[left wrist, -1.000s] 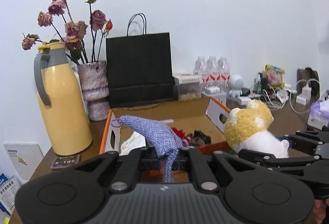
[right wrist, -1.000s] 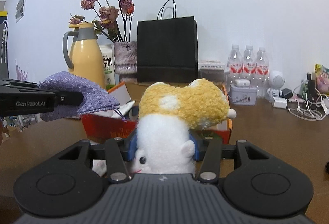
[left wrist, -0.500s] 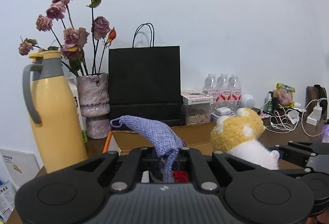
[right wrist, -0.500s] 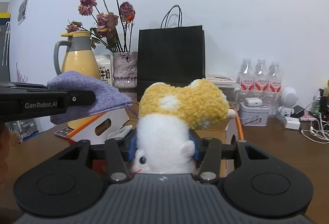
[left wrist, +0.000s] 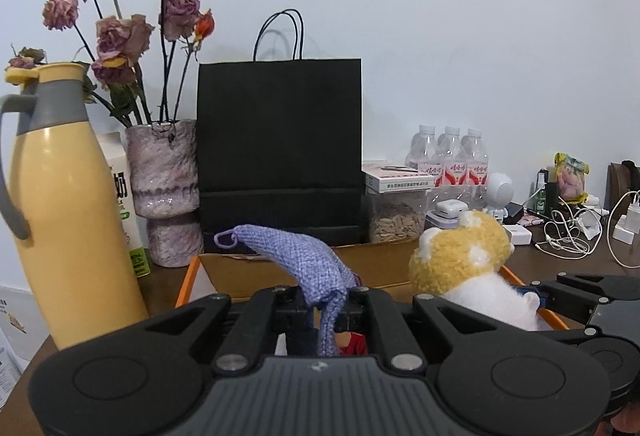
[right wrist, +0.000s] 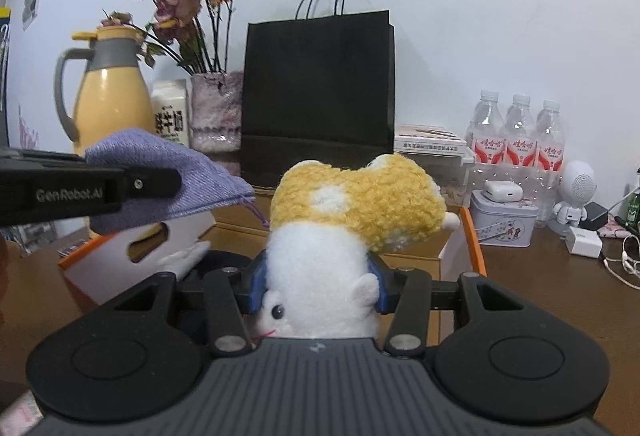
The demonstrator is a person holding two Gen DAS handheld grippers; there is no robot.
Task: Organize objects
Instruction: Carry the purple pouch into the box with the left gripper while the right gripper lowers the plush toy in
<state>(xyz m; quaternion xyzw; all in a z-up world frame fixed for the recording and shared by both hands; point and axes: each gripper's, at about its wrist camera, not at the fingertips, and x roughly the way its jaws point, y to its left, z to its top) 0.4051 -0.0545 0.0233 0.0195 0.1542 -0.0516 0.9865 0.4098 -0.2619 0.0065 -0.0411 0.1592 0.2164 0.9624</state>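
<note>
A purple woven pouch (left wrist: 304, 264), at lower centre of the left wrist view, is pinched in the closed left gripper (left wrist: 320, 310), and a yellow-and-white plush toy (right wrist: 340, 236) is clamped by the right gripper (right wrist: 318, 286), both over an orange-edged cardboard box (right wrist: 472, 248) before a black paper bag (left wrist: 280, 147).
</note>
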